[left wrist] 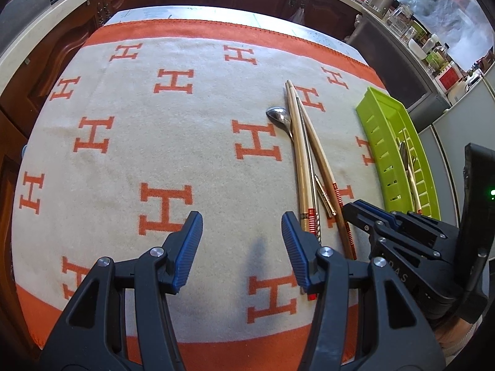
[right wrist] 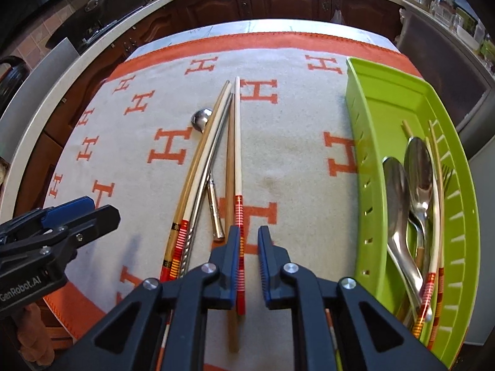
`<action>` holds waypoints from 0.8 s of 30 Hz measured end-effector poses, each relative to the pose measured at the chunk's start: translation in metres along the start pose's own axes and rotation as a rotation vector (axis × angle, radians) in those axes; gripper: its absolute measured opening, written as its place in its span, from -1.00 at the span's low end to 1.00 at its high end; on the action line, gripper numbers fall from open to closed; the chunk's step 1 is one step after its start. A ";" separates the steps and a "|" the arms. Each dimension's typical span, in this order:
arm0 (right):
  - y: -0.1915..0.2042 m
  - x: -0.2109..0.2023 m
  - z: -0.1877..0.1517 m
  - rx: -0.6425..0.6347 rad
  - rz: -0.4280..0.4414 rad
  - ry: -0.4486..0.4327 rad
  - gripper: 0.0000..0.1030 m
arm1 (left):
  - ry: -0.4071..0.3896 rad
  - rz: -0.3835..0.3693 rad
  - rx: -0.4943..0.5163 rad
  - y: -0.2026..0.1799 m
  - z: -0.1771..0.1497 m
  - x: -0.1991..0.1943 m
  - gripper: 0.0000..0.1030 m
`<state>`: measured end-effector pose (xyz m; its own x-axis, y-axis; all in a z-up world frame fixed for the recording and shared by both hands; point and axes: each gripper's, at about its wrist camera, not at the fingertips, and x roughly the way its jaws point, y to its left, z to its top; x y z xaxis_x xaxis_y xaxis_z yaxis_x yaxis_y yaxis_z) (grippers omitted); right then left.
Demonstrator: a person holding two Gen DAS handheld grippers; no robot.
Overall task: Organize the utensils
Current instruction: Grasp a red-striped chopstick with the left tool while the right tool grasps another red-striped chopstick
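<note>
Several utensils, perhaps overlapping, in tray.

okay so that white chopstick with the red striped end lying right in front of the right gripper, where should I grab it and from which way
Grip the white chopstick on its red-striped band, the thick near end, which already lies between the open fingers of the right hand-held gripper. Come straight down from above, fingers across the stick's width. It lies flat on the blanket, with a brown chopstick tight against its left side, so pinching may catch both.
</note>
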<state>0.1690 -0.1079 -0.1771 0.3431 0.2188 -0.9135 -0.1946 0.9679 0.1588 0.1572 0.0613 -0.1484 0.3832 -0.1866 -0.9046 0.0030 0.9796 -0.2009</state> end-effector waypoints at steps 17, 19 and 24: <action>0.014 0.015 0.017 -0.093 -0.024 -0.020 -0.78 | 0.004 -0.010 0.048 -0.016 0.010 0.011 -0.03; 0.012 0.015 0.017 -0.088 -0.011 -0.026 -0.79 | 0.006 -0.017 0.065 -0.020 0.013 0.014 -0.03; -0.002 0.014 0.017 -0.030 0.048 -0.014 -0.88 | 0.054 -0.047 0.091 -0.031 0.021 0.033 -0.04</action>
<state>0.1896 -0.1048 -0.1839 0.3452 0.2668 -0.8998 -0.2383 0.9522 0.1909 0.1896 0.0262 -0.1642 0.3308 -0.2334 -0.9144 0.1042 0.9720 -0.2104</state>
